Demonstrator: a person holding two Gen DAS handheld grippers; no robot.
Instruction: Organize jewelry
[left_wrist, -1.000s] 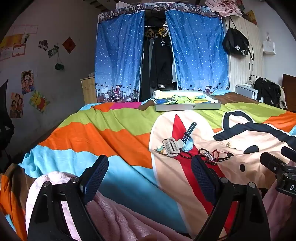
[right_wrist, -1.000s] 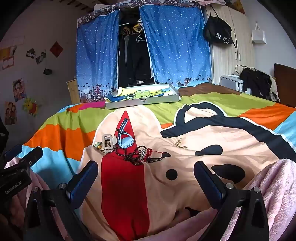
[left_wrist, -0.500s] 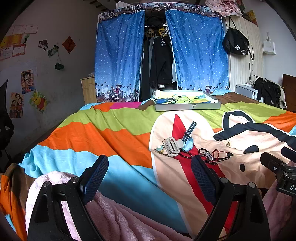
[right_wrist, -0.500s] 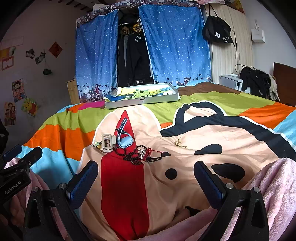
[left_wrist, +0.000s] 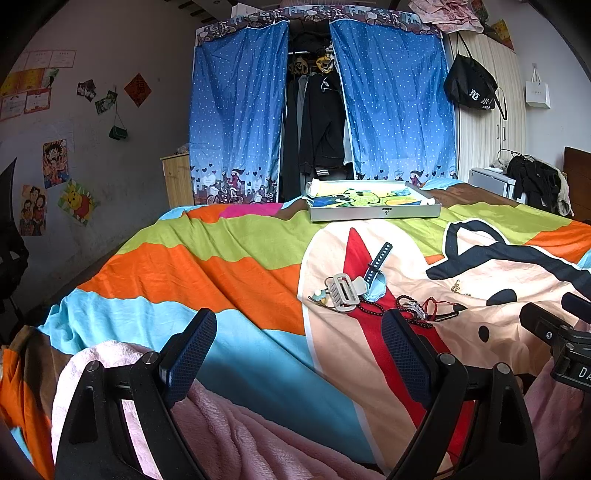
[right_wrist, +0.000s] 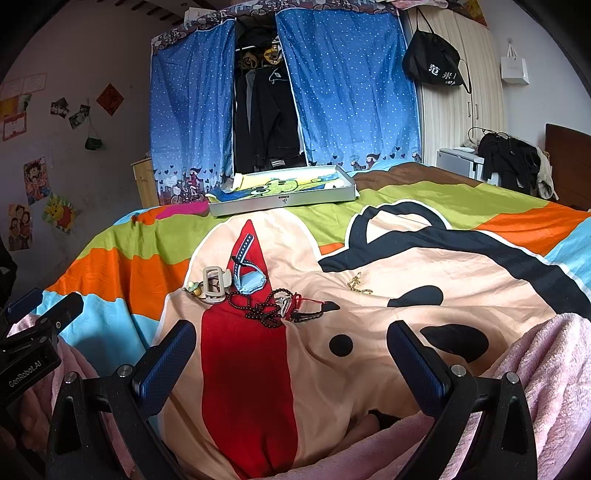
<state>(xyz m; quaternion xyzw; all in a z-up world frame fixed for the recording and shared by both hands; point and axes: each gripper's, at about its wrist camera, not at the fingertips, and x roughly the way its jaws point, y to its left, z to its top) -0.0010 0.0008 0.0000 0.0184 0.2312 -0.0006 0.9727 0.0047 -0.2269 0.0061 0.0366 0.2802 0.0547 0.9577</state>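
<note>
A small heap of jewelry lies on the colourful bedspread: a beige hair claw (left_wrist: 343, 291) (right_wrist: 213, 286), a light blue watch (left_wrist: 375, 271) (right_wrist: 248, 275) with a dark strap, dark bead strings (left_wrist: 408, 312) (right_wrist: 264, 310) tangled with a red cord (right_wrist: 308, 301), and a gold chain (right_wrist: 358, 286) (left_wrist: 459, 288) lying apart to the right. A flat grey box (left_wrist: 375, 213) (right_wrist: 282, 201) with a cartoon cloth inside sits at the bed's far end. My left gripper (left_wrist: 299, 347) and right gripper (right_wrist: 291, 356) both stand open, short of the heap, holding nothing.
Pink fleece (left_wrist: 236, 439) (right_wrist: 546, 369) bunches under both grippers at the near edge. Blue curtains (left_wrist: 240, 122) frame an open wardrobe beyond the bed. White cupboards with a hanging black bag (left_wrist: 471, 88) stand at the right. The other gripper shows at each view's side.
The right wrist view has shifted very slightly; the jewelry and the left gripper have stayed put. Both grippers remain open.
</note>
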